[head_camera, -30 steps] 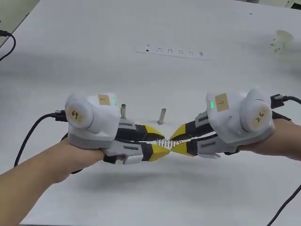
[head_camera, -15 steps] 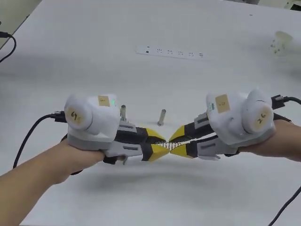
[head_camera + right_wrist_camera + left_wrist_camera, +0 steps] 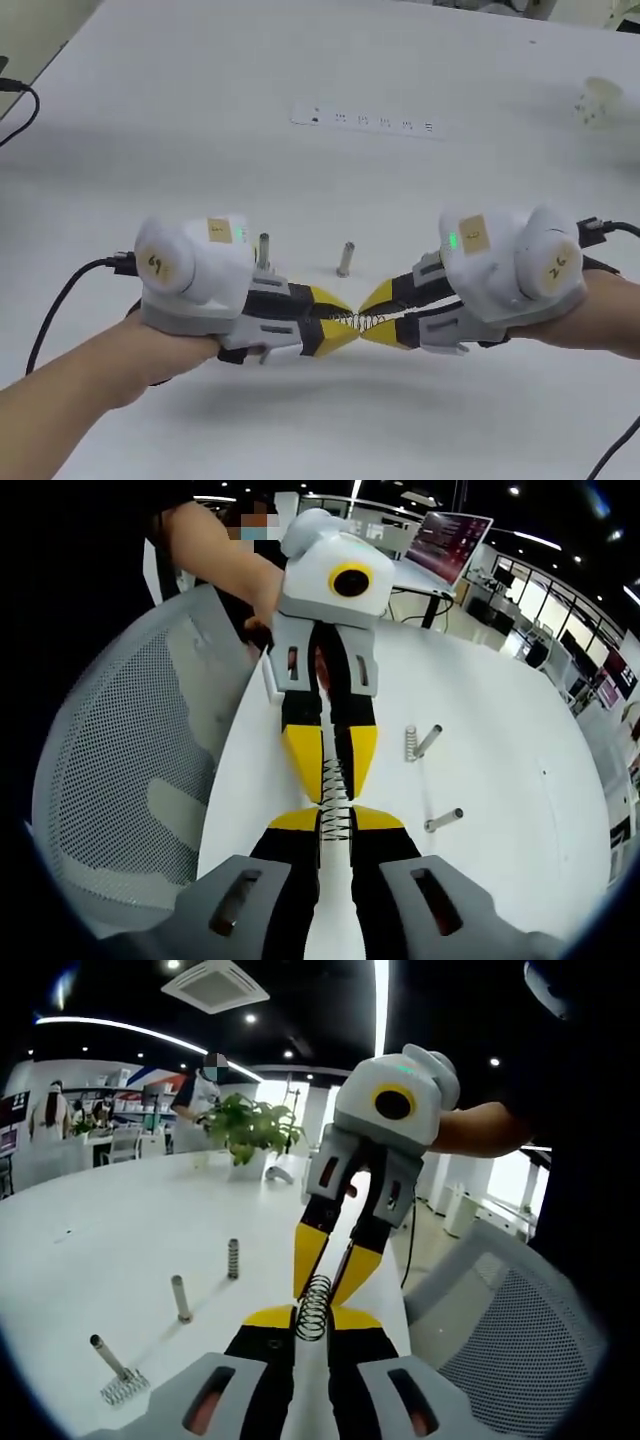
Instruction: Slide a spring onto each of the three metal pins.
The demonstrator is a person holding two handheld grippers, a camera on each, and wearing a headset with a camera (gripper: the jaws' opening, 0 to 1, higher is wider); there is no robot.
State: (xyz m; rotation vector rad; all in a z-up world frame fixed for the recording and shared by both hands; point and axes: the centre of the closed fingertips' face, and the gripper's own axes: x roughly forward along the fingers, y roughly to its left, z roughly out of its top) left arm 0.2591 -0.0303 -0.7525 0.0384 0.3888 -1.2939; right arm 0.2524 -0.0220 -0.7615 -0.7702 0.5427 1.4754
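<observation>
Head view: left hand-held gripper, right hand-held gripper meet tip-to-tip on spring

Thin coil spring held level in mid-air, three upright metal pins, two apparently sprung.

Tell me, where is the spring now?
In the head view the spring hangs mid-air at centre, pinched between the tips of the left gripper and the right gripper.

The left tongs and right tongs have yellow tips on black shanks, under white and grey housings. The spring is silvery and the pins grey metal. The table and far power strip are white, and the left cable is black.
</observation>
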